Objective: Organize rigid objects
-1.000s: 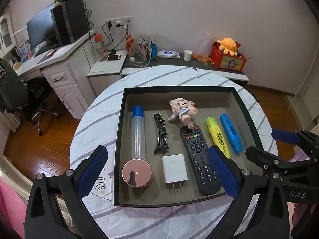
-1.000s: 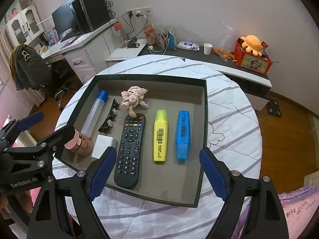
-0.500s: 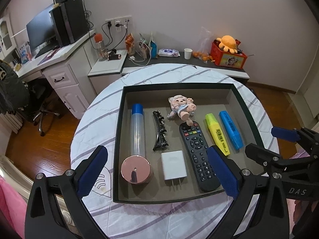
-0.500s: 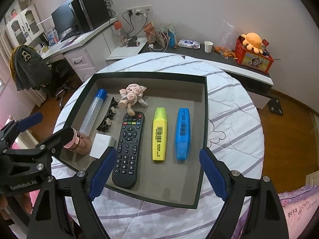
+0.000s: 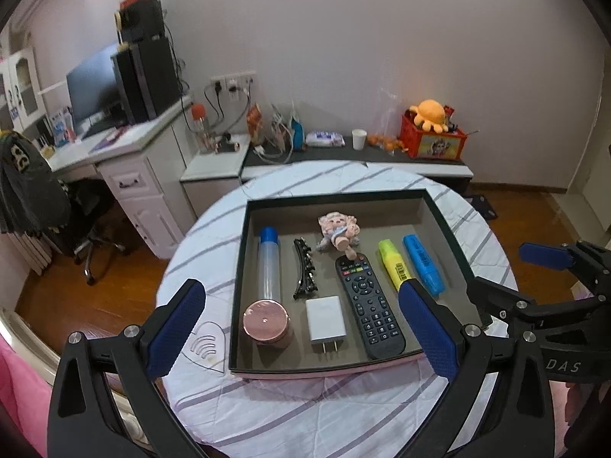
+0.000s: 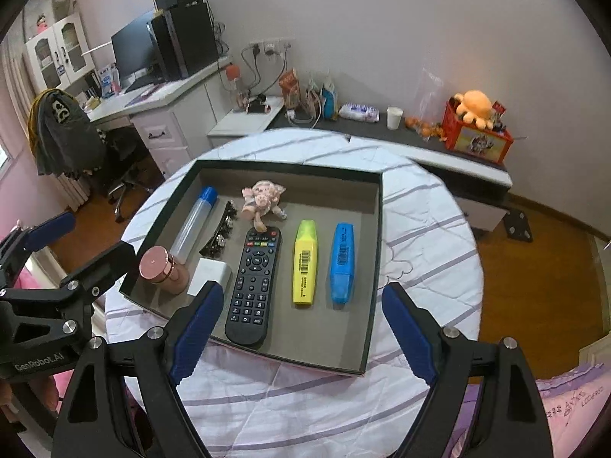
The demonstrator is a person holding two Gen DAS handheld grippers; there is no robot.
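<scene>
On the left claw [image 6: 49, 244], seemingly "GenRobot.AI".

left gripper [image 5: 301, 328]: hanging wide open, gripping nothing
tray [image 5: 336, 200]: lying ahead of the jaws
charger [image 5: 325, 320]: sitting between the jaws
remote [image 5: 368, 305]: lying beside the right jaw

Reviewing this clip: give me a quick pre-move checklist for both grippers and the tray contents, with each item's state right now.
1. Left gripper open, nothing held: ok.
2. Right gripper open, nothing held: ok.
3. Tray flat on the round table: ok.
4. Remote control, yellow highlighter and blue highlighter lying side by side, apart: ok.
5. Plush toy clear of the remote: not ok, its leg touches the top end.
6. White charger prongs undamaged: cannot tell.
</scene>
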